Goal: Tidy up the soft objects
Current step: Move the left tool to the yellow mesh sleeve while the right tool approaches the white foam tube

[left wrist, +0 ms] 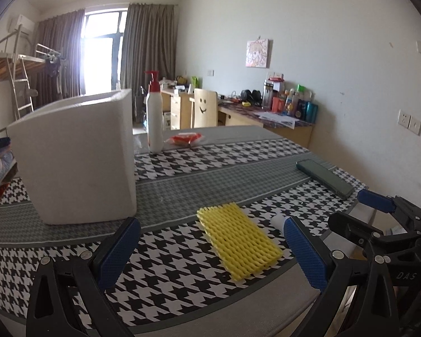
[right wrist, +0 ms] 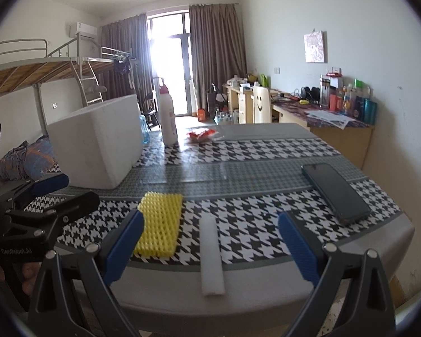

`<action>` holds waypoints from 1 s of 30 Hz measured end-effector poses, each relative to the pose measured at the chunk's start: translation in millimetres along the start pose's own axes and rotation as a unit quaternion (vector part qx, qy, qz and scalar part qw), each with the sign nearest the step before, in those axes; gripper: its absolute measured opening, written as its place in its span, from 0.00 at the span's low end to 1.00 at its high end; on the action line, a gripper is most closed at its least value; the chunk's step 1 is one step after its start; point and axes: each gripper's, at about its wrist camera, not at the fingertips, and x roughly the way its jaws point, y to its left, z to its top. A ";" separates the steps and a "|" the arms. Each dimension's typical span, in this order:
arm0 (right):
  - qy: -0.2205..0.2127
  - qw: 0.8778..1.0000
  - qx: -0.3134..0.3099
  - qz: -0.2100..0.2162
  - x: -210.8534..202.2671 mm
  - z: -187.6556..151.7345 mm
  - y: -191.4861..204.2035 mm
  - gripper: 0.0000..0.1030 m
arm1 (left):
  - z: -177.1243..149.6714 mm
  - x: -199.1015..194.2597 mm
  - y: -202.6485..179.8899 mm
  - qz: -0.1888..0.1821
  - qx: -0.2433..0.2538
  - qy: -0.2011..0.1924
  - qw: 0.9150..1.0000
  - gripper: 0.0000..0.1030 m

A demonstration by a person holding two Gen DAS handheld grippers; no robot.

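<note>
Left gripper point(left wrist: 210, 248): jaws spread wide, empty, hovering over the yellow foam net point(left wrist: 237, 241).
Right gripper point(right wrist: 210, 250): also agape, nothing held, straddling the white foam strip point(right wrist: 211, 255).
Foam box point(left wrist: 75, 157): stood well behind both pieces.
Risk: the strip overhung the table point(right wrist: 266, 280) edge; a clumsy pinch might have tipped it off.
Phone point(right wrist: 335, 192): lay near, likely safe.

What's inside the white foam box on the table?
Cannot tell. Both wrist views show only the outer walls and rim of the white foam box; its interior is hidden. Behind it stands a white pump bottle.
</note>
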 end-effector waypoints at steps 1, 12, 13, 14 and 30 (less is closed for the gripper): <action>0.002 1.000 0.001 0.000 0.3 -1.2 -0.7 0.95 | -0.2 4.7 -0.8 0.000 0.000 0.009 1.000 0.99; 0.024 1.000 0.013 -0.007 3.7 -15.5 -12.7 0.95 | -7.0 36.1 -11.0 -0.013 0.002 0.064 0.998 0.95; 0.026 1.000 0.014 -0.008 4.7 -16.1 -13.3 0.95 | -7.4 37.4 -11.6 -0.016 0.001 0.068 0.998 0.93; 0.028 0.999 0.014 -0.007 6.3 -16.4 -13.4 0.95 | -8.1 39.8 -12.4 -0.017 0.002 0.072 0.997 0.93; 0.037 0.998 0.038 -0.012 7.0 -26.7 -26.0 0.95 | -14.9 67.7 -27.0 -0.021 0.017 0.116 0.993 0.76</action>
